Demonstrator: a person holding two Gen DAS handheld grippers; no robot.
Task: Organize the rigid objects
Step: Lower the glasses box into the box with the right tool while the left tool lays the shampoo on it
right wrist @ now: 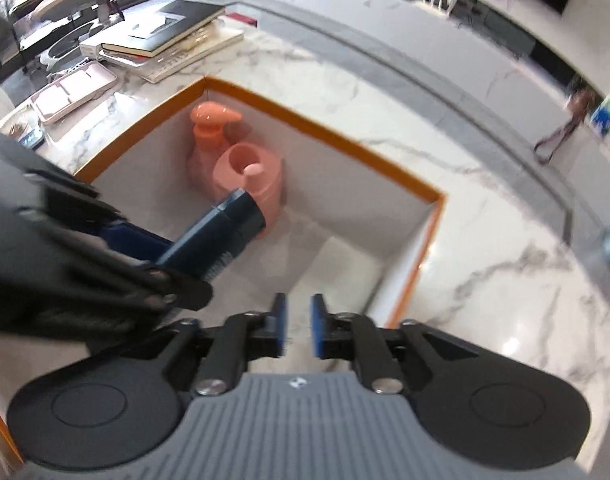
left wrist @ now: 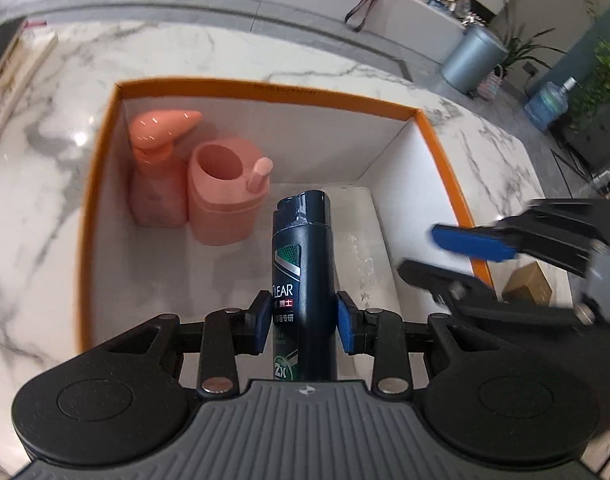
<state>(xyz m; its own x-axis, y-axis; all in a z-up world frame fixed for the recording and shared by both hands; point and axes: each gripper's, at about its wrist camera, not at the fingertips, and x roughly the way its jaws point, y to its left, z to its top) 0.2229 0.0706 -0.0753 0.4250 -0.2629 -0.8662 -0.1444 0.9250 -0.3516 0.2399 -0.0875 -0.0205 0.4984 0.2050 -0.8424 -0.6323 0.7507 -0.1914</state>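
Left gripper (left wrist: pixel 304 322) pinching a dark blue shampoo bottle (left wrist: pixel 303 276) with blue pads, held over the orange-rimmed box (left wrist: pixel 265 88). Smooth, tall and shiny, flip cap on top, "CLEAR" and "2X" on the label. Peach pump bottle (left wrist: pixel 159 168) and peach cup holder (left wrist: pixel 225 196) standing together in the far-left corner, white inside. Right gripper (right wrist: pixel 298 330) a little bit apart, holding nothing, above white marble counter (right wrist: pixel 485 264).

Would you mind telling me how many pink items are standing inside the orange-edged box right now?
2. A pink pump bottle stands in the far left corner of the box, and a pink holder stands right beside it. Parts of the box floor are hidden behind the grippers.
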